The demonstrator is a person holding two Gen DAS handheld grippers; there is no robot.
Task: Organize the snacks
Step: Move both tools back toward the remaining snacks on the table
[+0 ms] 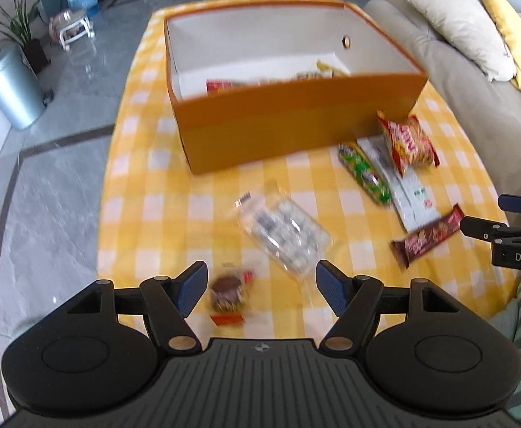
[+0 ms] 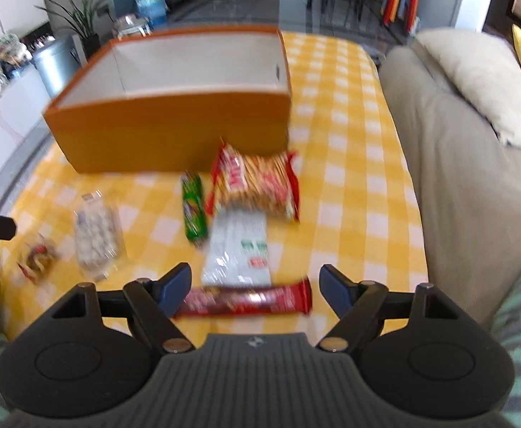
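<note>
left tongs [image 1: 260, 290]: spread, empty, angled down | right tongs [image 2: 255, 290]: spread, empty, angled down

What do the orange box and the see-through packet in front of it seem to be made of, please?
The orange box looks like rigid cardboard with a matte orange outside and plain white inside: thin straight walls and a punched round hole. The see-through packet appears to be thin glossy plastic film: clear, crinkled, catching glare, with pale pieces visible through it.

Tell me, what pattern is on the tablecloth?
Yellow-and-white checks on the tablecloth, clearest in the left wrist view.
</note>
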